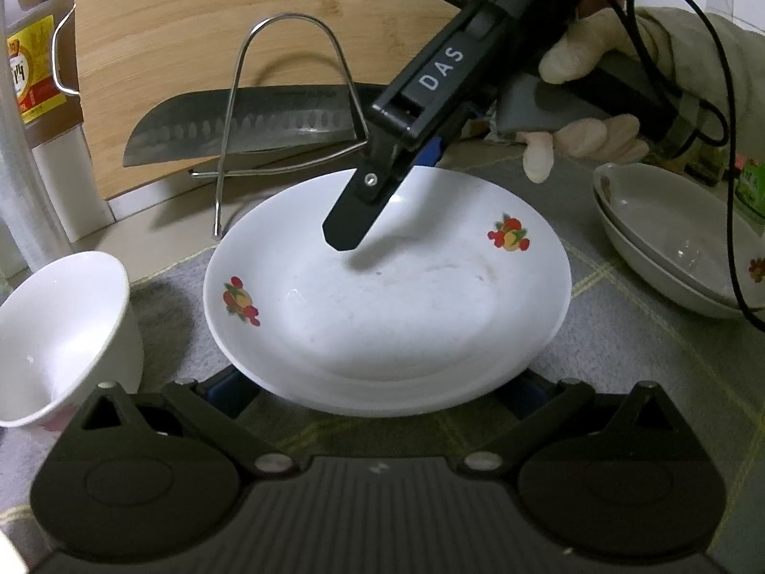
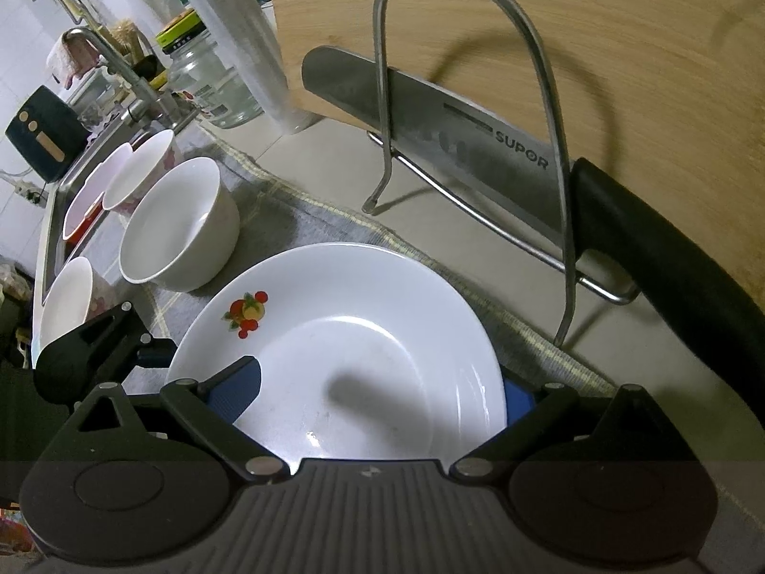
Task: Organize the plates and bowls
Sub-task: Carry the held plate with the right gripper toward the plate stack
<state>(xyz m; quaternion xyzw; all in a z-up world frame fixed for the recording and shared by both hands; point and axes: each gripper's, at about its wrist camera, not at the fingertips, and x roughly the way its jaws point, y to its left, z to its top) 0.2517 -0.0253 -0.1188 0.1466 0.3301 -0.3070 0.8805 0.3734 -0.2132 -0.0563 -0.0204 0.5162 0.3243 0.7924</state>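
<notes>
While the left gripper point(image 1: 382, 394) stands wide open around the near rim of the fruit-patterned plate point(image 1: 387, 296), its view shows the right gripper point(image 1: 356, 225) reaching over the far rim, a white bowl point(image 1: 57, 335) at left. Seen from the right wrist, the right gripper point(image 2: 377, 392) spreads wide around that plate point(image 2: 344, 349), gripping nothing, with bowls point(image 2: 179, 225) far left on the grey mat point(image 2: 306, 215).

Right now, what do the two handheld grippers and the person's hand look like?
Both are matte black plastic with blue finger pads, ribbed bodies and silver pivot screws. The right gripper, seen from the left wrist view, carries white "DAS" lettering and a thin black cable. The right hand wears a cream glove and a pale sleeve. The left gripper shows the same linkage arms.
</notes>
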